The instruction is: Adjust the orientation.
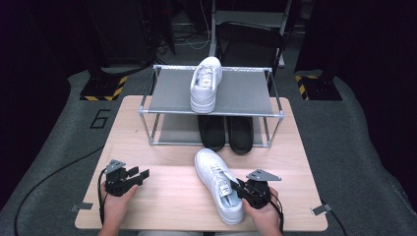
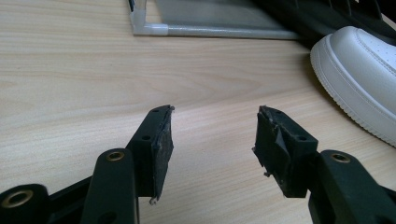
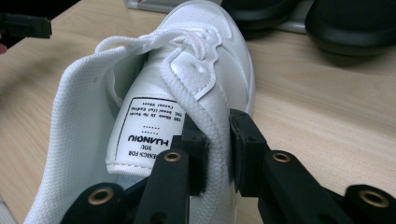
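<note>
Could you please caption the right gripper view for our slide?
Right tool clamped on the collar of a white sneaker lying on the wooden table.

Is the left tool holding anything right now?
No, the left tool is open over the bare wooden table.

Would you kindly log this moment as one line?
right hand-held gripper: shut on white shoe collar | left hand-held gripper: open, idle | table
</note>
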### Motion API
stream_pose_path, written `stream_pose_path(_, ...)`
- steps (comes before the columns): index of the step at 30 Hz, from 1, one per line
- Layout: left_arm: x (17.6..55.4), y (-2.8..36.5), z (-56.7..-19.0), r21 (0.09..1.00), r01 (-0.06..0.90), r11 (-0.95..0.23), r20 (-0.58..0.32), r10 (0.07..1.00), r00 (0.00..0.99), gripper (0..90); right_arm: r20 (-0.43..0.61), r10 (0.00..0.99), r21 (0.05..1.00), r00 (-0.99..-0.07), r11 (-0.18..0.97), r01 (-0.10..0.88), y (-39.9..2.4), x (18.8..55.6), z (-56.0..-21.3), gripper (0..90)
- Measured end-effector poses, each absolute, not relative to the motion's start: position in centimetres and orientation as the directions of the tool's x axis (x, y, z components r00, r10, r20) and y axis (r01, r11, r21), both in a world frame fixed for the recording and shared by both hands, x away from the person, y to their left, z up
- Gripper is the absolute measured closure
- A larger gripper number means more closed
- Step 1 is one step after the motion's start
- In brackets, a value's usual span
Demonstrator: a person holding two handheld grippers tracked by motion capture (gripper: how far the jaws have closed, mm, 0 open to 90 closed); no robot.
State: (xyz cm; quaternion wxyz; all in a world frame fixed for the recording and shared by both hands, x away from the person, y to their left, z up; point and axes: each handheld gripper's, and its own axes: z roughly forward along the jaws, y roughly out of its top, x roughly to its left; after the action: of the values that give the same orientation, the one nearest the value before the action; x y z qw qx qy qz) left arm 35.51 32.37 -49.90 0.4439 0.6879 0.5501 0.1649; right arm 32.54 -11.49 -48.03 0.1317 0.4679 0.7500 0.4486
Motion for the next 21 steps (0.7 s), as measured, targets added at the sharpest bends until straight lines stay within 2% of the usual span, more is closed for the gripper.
stream_pose_path(10, 35.57, 32.57, -49.98, 0.794, 0.608, 0.005, -0.264, 0.904, 0.336, 45.8, 0.265, 0.823, 0.817, -0.502, 0.084, 0.571, -11.7, 32.08, -48.32, 81.0)
stream_pose_path(21, 35.59, 32.54, -50.12, 0.796, 0.605, 0.001, -0.261, 0.903, 0.342, 45.8, 0.257, 0.825, 0.823, -0.503, 0.087, 0.562, -11.68, 31.86, -48.27, 81.4)
